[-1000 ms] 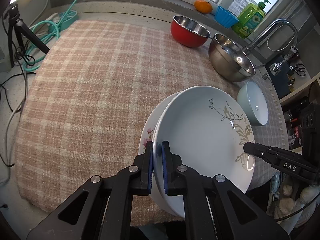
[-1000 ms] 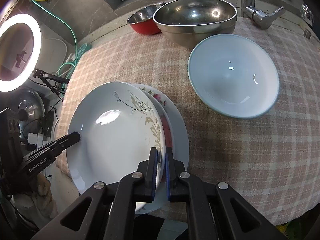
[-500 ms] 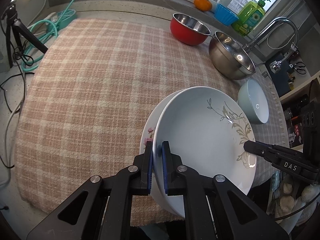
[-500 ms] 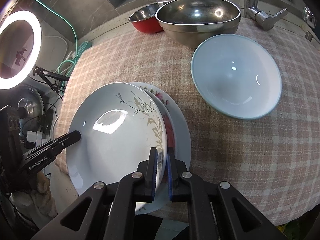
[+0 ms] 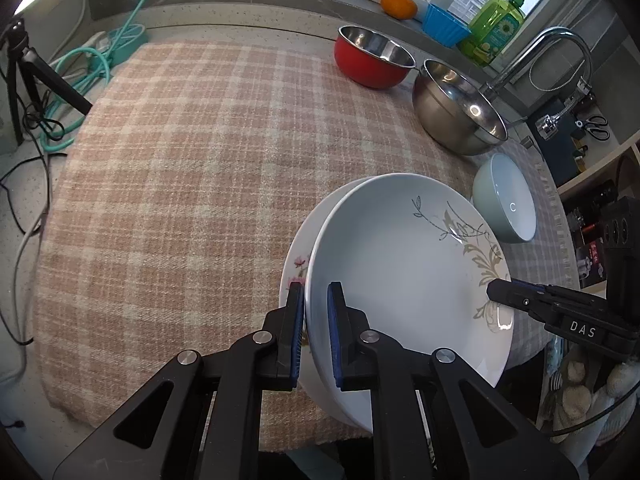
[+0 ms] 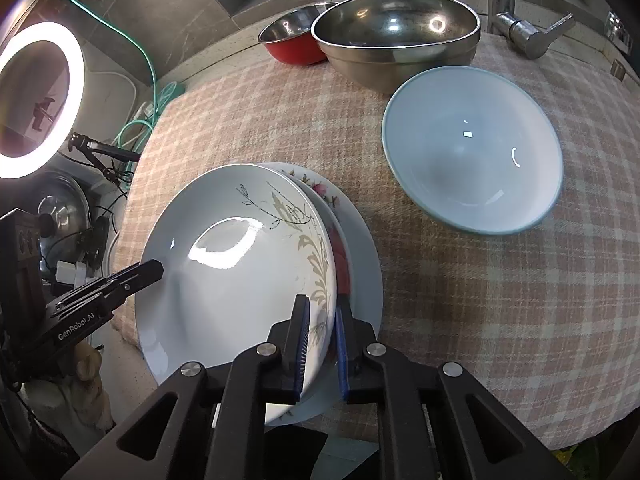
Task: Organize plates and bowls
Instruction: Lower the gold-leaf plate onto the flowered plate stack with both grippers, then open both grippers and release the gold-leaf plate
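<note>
A white plate with a grey leaf pattern (image 5: 404, 264) lies on top of a floral plate (image 5: 296, 264) near the front edge of the checked cloth. My left gripper (image 5: 316, 300) straddles the leaf plate's near rim, jaws slightly parted around it. My right gripper (image 6: 320, 312) straddles the opposite rim of the same leaf plate (image 6: 240, 260), jaws also a little apart. The floral plate (image 6: 324, 196) rests on a plain white plate (image 6: 366, 256). A pale blue bowl (image 6: 472, 160) sits to the right.
A steel bowl (image 5: 456, 108) and a red bowl (image 5: 372, 60) stand at the back of the checked cloth (image 5: 180, 160). A faucet (image 5: 540, 52), soap bottle (image 5: 496, 20), blue cup and orange line the sill. Cables and a tripod (image 5: 36, 80) are at the left.
Both grippers' jaws have parted slightly around the leaf plate's rim. The plate has settled a little lower onto the stack.
</note>
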Available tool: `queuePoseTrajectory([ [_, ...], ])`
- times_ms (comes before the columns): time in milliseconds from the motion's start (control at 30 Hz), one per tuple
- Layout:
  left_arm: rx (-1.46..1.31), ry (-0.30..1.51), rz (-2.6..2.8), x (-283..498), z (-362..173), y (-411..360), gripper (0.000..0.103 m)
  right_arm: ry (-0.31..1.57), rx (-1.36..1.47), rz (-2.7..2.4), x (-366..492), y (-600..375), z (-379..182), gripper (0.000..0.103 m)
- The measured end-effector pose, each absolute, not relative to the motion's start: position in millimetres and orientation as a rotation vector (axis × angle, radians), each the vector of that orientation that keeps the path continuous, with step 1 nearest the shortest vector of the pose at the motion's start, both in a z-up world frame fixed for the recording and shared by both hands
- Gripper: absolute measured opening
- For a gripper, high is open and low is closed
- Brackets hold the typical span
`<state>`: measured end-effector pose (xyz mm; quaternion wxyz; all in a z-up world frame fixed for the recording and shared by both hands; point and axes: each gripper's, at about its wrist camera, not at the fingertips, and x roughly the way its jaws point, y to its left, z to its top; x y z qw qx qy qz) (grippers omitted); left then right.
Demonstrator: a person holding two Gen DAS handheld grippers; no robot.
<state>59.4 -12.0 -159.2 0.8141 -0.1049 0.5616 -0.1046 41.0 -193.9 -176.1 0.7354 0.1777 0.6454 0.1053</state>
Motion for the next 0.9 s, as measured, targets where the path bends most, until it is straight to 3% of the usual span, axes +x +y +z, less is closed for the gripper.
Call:
queuePoseTrajectory([
  [233, -0.229, 1.19, -0.219, 60, -157, -10, 0.01, 1.402, 0.367, 0.224, 39, -193, -172, 0.014],
  [300, -0.236, 1.189, -0.219, 60, -157, -9, 0.011, 1.392, 0.334, 0.213, 39, -193, -169, 0.026],
  [900, -0.262, 1.118, -0.257, 79, -122, -11, 0.011, 1.313, 0.406, 0.189, 48, -229, -144, 0.027],
])
